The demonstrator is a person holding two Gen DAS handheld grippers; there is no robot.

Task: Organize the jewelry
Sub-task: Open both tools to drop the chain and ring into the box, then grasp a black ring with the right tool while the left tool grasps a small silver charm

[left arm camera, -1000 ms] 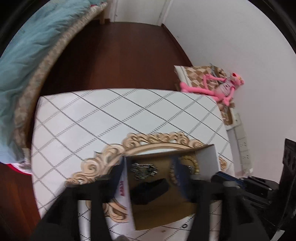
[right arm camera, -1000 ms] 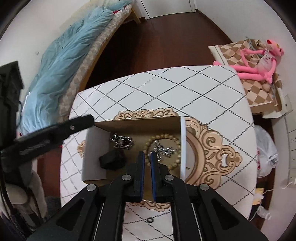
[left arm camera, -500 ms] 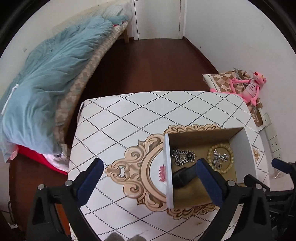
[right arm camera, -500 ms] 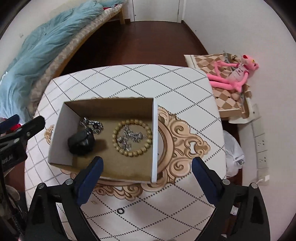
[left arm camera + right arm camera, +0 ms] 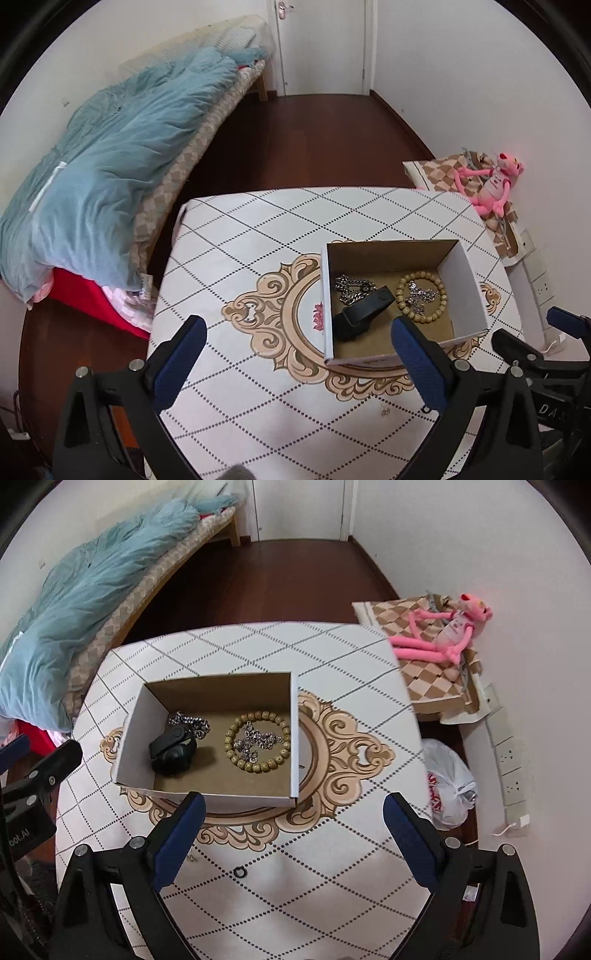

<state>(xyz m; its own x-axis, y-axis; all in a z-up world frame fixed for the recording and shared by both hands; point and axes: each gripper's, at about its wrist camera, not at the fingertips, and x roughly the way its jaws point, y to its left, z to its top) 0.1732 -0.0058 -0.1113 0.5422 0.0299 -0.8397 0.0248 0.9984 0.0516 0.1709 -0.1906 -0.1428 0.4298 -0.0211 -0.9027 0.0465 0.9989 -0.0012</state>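
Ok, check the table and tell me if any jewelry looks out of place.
One stray: a small black ring lies on the tablecloth outside the cardboard box, on its near side. The bead bracelet, silver chain and black watch are all inside the box. Nothing looks spilled or damaged.

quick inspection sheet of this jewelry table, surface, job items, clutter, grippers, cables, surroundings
Surface: table under a white cloth with dotted diamond lines and a tan ornate medallion.
Job's things: open cardboard box holding a beaded bracelet with a silver chain piece inside its ring, a second silver chain and a black band.
Clutter: small black ring loose on the cloth outside the box.
Grippers: left gripper and right gripper both wide open, nothing between the pads, above the cloth.
Cables: white cord on the floor by the wall sockets.
Surroundings: bed with blue duvet, pink plush toy, plastic bag, door.
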